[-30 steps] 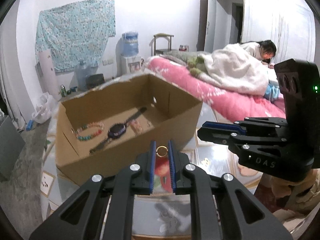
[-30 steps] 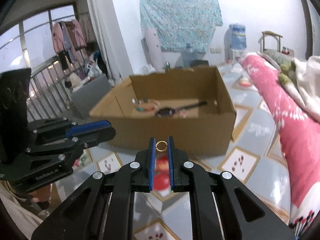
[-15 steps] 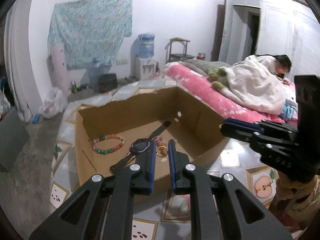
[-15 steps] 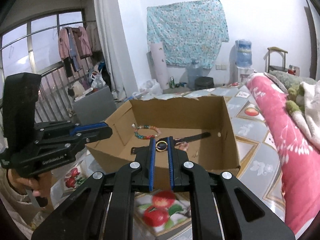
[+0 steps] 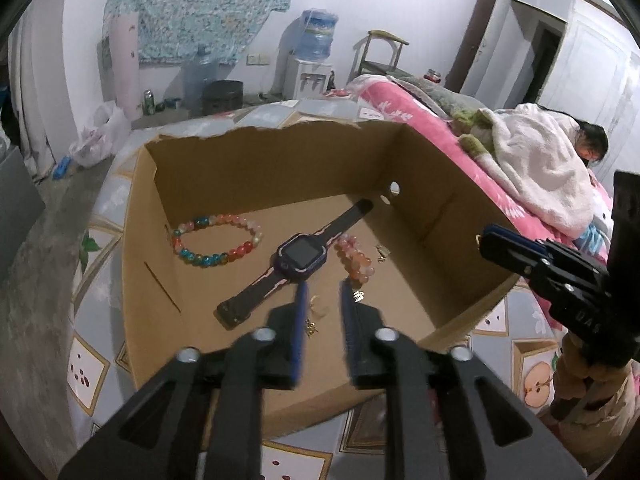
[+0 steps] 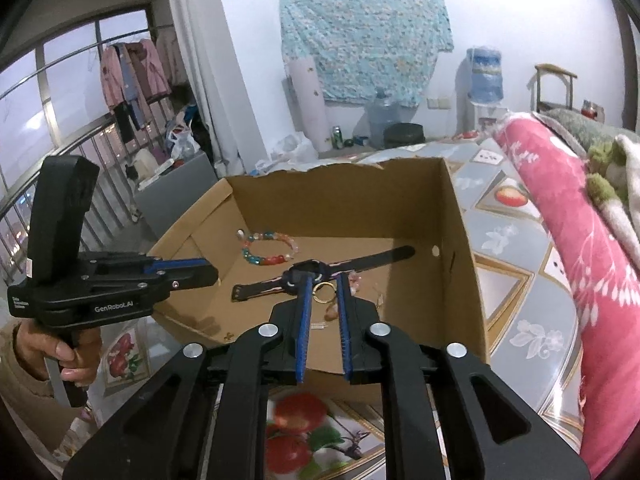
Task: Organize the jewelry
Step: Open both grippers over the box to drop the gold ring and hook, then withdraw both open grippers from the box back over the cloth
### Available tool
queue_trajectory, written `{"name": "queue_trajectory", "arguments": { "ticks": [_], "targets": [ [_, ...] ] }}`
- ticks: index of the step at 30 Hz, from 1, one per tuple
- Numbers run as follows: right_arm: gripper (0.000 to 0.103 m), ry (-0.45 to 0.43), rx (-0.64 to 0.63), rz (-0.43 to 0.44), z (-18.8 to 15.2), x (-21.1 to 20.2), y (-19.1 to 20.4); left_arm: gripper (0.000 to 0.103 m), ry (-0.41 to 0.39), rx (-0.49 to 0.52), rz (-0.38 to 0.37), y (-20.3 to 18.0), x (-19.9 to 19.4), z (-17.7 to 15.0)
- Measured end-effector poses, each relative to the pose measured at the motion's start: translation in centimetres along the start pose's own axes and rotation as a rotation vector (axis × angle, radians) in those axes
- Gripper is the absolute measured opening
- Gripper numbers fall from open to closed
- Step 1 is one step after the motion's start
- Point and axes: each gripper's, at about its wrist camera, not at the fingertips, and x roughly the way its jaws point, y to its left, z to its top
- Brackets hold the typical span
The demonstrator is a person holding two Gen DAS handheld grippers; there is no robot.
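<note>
Both grippers hung over the cardboard box [image 6: 460, 216]. The right gripper [image 6: 323, 294] had its jaws apart w/ the gold ring [image 6: 322, 293] loose between them, seemingly mid-drop. The left gripper [image 5: 322, 300] was apart too, holding nothing. The drop-off step looked nearly done – next, I'd guess, pull back w/o snagging the watch [image 5: 298, 254] near the box's front edge.

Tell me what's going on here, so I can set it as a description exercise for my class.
A person holds a gripper in each hand over an open cardboard box. The left gripper is open and holds nothing. The right gripper is open too, with a gold ring showing loose between its fingers. A smartwatch, a multicoloured bead bracelet and a pink bead bracelet already lie in the box.
</note>
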Motion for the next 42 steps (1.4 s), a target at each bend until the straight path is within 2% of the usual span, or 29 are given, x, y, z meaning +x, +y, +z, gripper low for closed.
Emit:
{"name": "queue_trajectory", "arguments": {
  "ticks": [3,13,22,28,33,39,42],
  "targets": [
    [0.014,-0.009,0.041,0.013,0.0,-0.3,-1.0,0.032,-0.024,-0.017,-0.008,0.5,-0.3,0.1],
    [0.015,-0.073,0.117,-0.017,0.6,-2.5,-3.4,0.033,-0.115,-0.079,-0.024,2.4,-2.8,0.4],
    [0.034,-0.113,0.205,-0.049,0.7,-4.0,-6.5,0.048,-0.185,-0.116,-0.024,4.0,-5.4,-0.7],
    [0.054,-0.110,0.219,-0.110,0.4,-4.2,-7.3,0.065,-0.190,-0.119,0.033,4.7,-6.2,-1.6],
    [0.057,-0.107,0.222,-0.156,0.0,-4.9,-7.9,0.072,-0.179,-0.130,0.072,5.2,-6.6,-2.4],
    [0.057,-0.077,0.221,-0.244,-1.3,-6.6,-9.0,0.077,-0.158,-0.100,0.181,5.5,-7.4,-4.1],
    [0.057,-0.047,0.213,-0.286,-2.4,-7.5,-9.1,0.078,-0.149,-0.124,0.216,6.3,-8.3,-5.5]
  ]
}}
